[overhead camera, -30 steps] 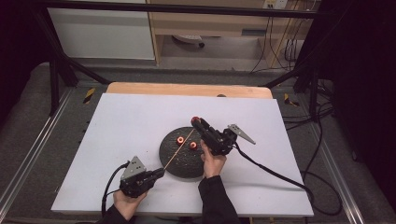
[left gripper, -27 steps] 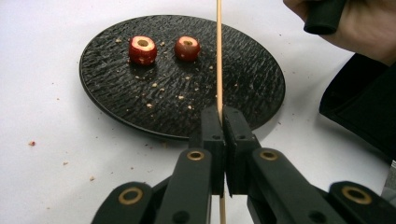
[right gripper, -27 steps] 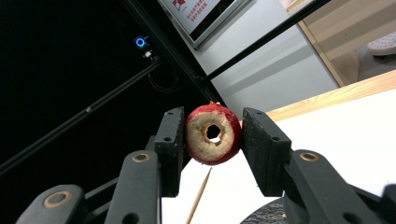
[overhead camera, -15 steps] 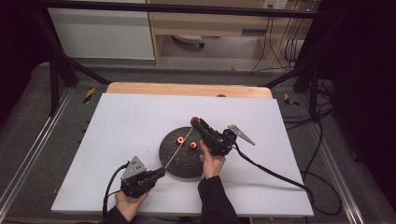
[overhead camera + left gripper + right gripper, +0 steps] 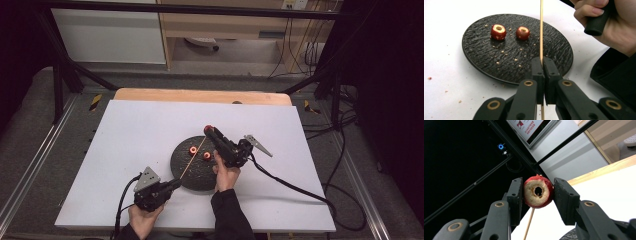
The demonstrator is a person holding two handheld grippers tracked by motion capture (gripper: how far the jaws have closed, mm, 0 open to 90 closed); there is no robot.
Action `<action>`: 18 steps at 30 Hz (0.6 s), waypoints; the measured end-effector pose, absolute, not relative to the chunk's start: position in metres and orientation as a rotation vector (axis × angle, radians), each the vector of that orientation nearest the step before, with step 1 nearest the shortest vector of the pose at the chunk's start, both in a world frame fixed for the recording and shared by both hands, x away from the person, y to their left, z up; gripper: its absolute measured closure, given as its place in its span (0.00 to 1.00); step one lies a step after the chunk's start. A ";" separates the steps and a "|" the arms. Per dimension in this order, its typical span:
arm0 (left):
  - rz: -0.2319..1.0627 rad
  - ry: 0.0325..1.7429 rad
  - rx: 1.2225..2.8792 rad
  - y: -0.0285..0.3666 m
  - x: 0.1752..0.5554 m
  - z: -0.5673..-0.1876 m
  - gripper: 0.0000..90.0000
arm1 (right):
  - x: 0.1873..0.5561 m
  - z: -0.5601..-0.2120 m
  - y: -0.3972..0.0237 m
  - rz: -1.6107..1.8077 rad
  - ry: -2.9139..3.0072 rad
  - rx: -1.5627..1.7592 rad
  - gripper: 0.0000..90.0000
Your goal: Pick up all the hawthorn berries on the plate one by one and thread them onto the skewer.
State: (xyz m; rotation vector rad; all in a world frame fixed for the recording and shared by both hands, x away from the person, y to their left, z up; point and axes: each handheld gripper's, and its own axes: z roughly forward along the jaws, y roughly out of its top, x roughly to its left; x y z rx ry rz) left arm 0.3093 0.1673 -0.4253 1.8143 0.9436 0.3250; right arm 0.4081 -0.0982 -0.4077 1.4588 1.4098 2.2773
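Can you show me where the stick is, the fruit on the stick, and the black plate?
stick [image 5: 541,30], left gripper view, its bare shaft above the gripper.
fruit [image 5: 538,191], right gripper view, its cut pale face beside the hole.
plate [image 5: 486,67], left gripper view, a bare patch near its front rim.

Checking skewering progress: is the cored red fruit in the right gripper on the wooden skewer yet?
Partly on: the skewer tip shows inside the cored red fruit's hole, clamped by the right gripper.

Red cored fruit [image 5: 538,191] with pale flesh, tan skewer [image 5: 541,30], rough-textured black plate [image 5: 484,60], white table [image 5: 135,130].
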 end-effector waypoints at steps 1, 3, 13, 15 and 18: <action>0.329 0.939 1.813 0.167 0.309 -0.425 0.98 | 0.408 -0.408 -0.098 2.277 1.410 1.459 0.67; 0.330 0.940 1.803 0.165 0.307 -0.424 0.98 | 0.408 -0.407 -0.099 2.282 1.402 1.461 0.68; 0.305 0.986 1.778 0.160 0.303 -0.425 0.98 | 0.410 -0.407 -0.099 2.274 1.400 1.458 0.68; 0.295 0.993 1.766 0.158 0.303 -0.424 0.98 | 0.410 -0.407 -0.099 2.272 1.402 1.457 0.68; 0.293 0.995 1.768 0.156 0.305 -0.423 0.98 | 0.409 -0.410 -0.097 2.272 1.409 1.459 0.68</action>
